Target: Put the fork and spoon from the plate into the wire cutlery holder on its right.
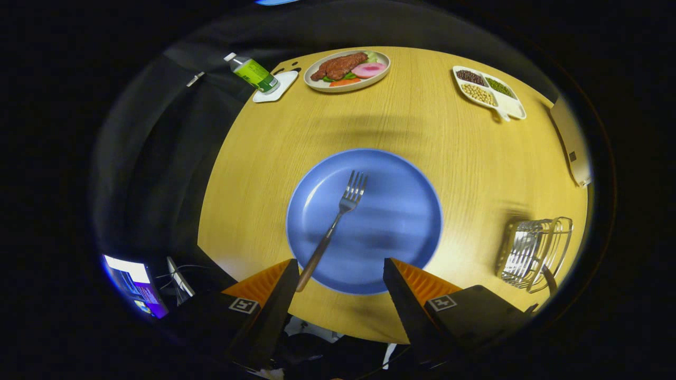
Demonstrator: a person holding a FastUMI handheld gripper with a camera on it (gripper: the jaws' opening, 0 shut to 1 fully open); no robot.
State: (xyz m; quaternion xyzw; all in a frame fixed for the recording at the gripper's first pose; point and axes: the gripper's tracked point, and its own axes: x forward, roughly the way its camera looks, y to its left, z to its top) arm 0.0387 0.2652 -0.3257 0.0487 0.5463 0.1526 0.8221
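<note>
Hovering tool [338, 274] fingers apart over blue plate [401, 221]; fork [338, 216] on it; bottle [253, 73] label unreadable.

Count of items before my hand-held gripper [338, 274].
One fork [338, 214], one blue plate [401, 211], one wire holder [533, 253], one bottle [252, 73], two food dishes [347, 70] [488, 91]; my gripper's fingers spread apart.

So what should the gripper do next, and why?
Probably drop toward the fork handle and close on it. The gripper is open above the blue plate, the wooden handle lies just inside the left finger, and the wire cutlery holder waits to the right.
</note>
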